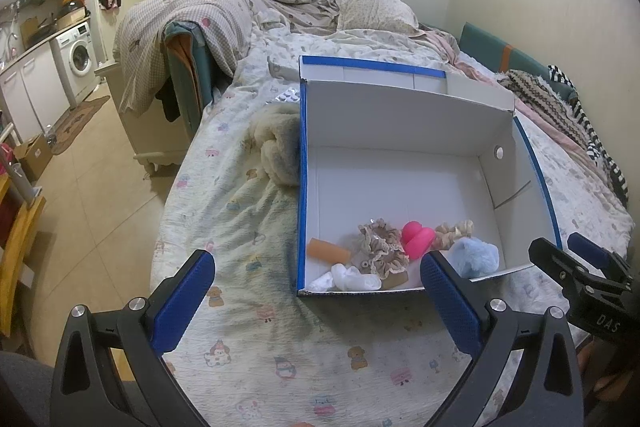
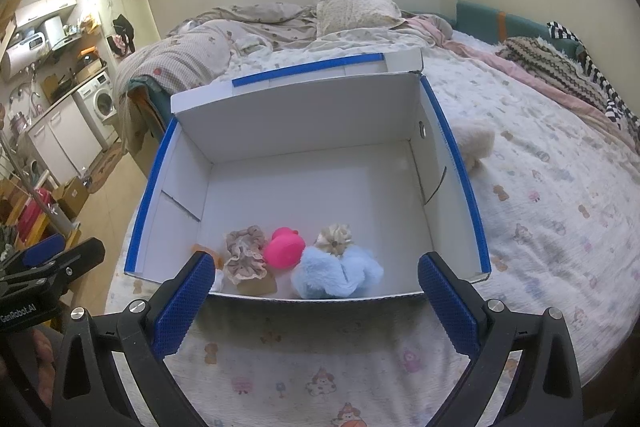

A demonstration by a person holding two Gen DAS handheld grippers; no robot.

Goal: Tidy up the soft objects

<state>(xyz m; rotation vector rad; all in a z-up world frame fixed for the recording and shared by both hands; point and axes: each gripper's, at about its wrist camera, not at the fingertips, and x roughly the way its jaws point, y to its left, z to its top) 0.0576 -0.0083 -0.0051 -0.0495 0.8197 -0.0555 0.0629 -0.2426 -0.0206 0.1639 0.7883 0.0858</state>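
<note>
A white box with blue edges sits on the bed. Along its near wall lie scrunchies, a pink toy and blue fluff. Both grippers, left and right, hover with jaws wide, empty.

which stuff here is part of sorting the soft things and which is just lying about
Job:
box
blue plush
pink toy
beige scrunchie
cream fluffy item outside the box

Lying about:
pillow
striped knit
washing machine

Washing machine, pillow, rumpled duvet
</note>
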